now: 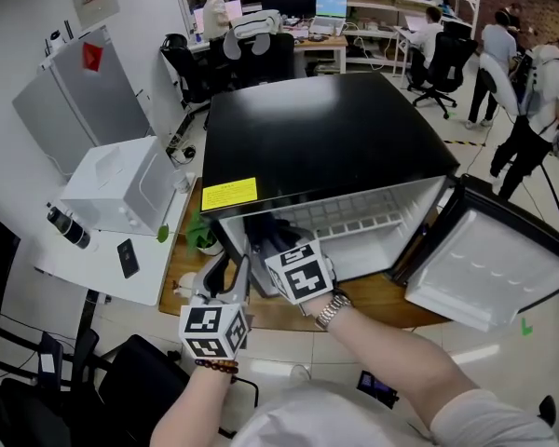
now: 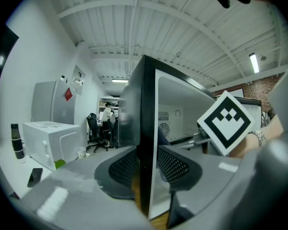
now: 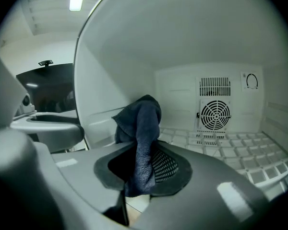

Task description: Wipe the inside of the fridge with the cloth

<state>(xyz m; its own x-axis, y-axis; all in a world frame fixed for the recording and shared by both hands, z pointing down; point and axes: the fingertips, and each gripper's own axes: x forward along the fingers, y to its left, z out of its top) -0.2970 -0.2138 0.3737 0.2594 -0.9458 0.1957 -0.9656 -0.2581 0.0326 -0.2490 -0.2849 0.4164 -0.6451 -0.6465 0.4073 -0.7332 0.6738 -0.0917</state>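
**Right gripper [image 3: 144, 169] pinches cloth [image 3: 143, 128] inside open fridge [image 1: 326, 138]**

Part-closed jaws of the right gripper press the dark blue cloth between their pads. The cloth is a bunched strip whose long axis runs along the jaws. Its free end sticks out past the fingertips and points toward the fridge's rear wall, where a round fan grille [image 3: 215, 115] sits ahead and to this gripper's right. Next to it, the left gripper [image 2: 146, 166] is clamped on the front edge of the fridge's side wall [image 2: 146, 104], one pad on the black outside and one on the white inside. The door [image 1: 489, 268] stands open, off to the right of the right gripper.
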